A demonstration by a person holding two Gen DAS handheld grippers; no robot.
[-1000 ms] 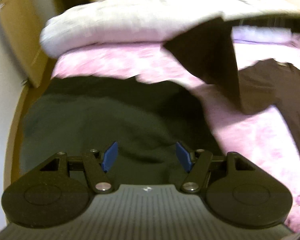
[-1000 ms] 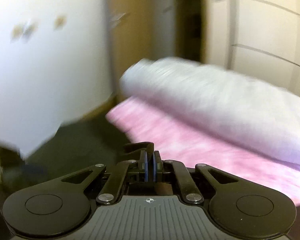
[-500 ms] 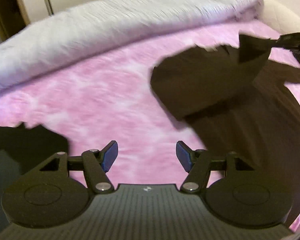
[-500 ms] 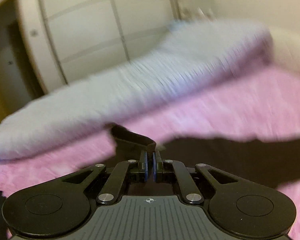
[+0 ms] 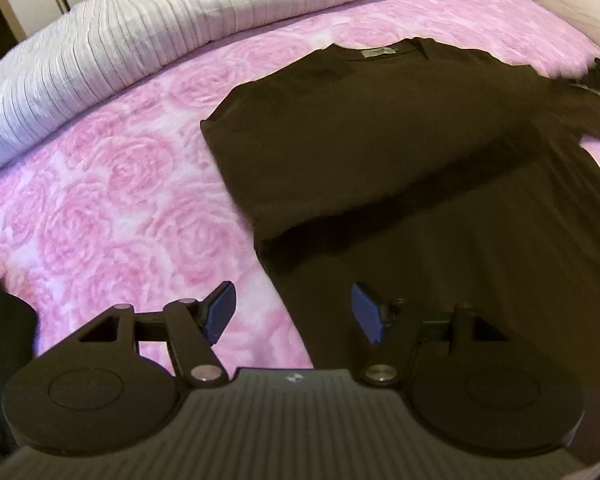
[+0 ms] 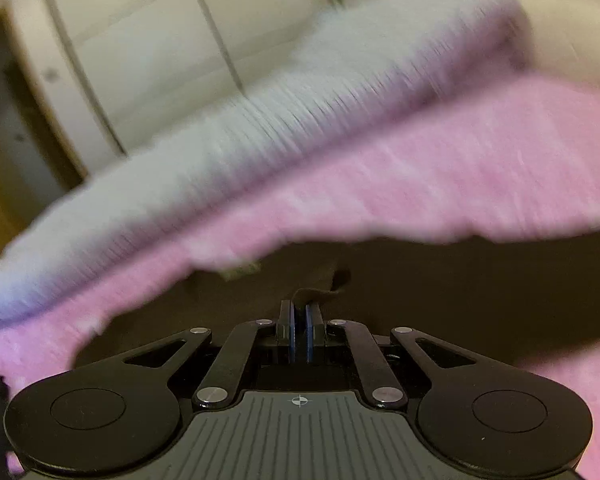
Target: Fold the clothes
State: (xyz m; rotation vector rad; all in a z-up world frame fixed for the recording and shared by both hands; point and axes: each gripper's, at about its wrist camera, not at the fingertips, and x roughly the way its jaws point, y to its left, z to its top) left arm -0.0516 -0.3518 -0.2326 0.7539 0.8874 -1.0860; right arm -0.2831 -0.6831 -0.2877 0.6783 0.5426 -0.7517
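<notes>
My right claw (image 6: 299, 330) pinches the dark shirt (image 5: 400, 152) (left claw (image 5: 293, 312) spread, empty); that thin pinch could slip, spoiling the fold.

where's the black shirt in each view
Left wrist: the shirt lies spread over the centre and right, collar toward the top.
Right wrist: the shirt is the dark band across the lower middle, a bit pinched in the right hand-held gripper.
Shared landmark: the white duvet.
</notes>
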